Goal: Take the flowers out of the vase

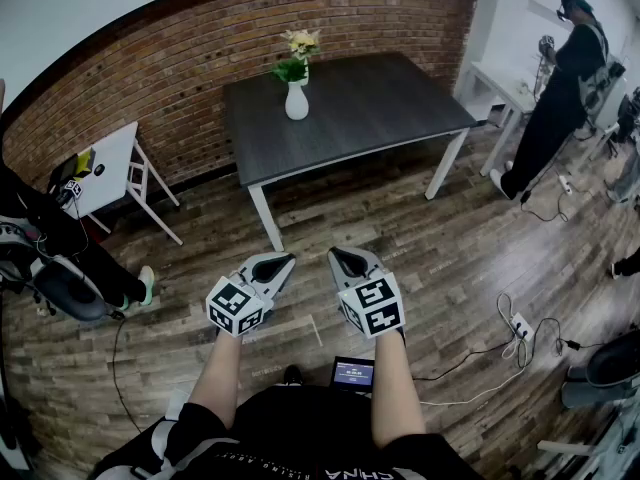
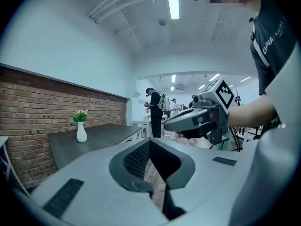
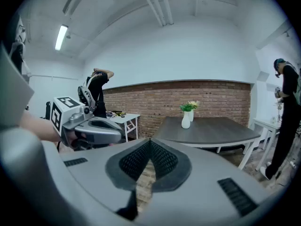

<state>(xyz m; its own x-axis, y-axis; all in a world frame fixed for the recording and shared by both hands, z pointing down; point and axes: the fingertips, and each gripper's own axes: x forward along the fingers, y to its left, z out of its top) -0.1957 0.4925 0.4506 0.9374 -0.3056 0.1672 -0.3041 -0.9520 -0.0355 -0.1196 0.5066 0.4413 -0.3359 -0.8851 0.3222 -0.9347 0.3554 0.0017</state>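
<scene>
Two grippers are held side by side, near, above the wooden floor (image 1: pixel 450 258). The left gripper (image 1: pixel 285 260) is clenched with its jaws pressed together and nothing between them. The right gripper (image 1: pixel 338 256) is clenched the same way and is also empty. Each carries one cube with square markers.

One dark table (image 1: pixel 370 108) stands far ahead, before the brick wall (image 1: pixel 150 78). One white vase (image 1: pixel 297 101) stands upright on the table's far left part, well apart from both grippers. One bunch of flowers (image 1: pixel 298 53), pale blooms with green leaves, sits in the vase.

Two white tables flank the dark one: a small side table (image 1: pixel 110 173) on the left by the wall and a desk (image 1: pixel 500 88) at the far right. Two other people show, one standing person in black (image 1: pixel 560 88) beside the desk and one seated person (image 1: pixel 50 258) at the left edge. One power strip (image 1: pixel 520 325) with cables lies on the floor at the right.
</scene>
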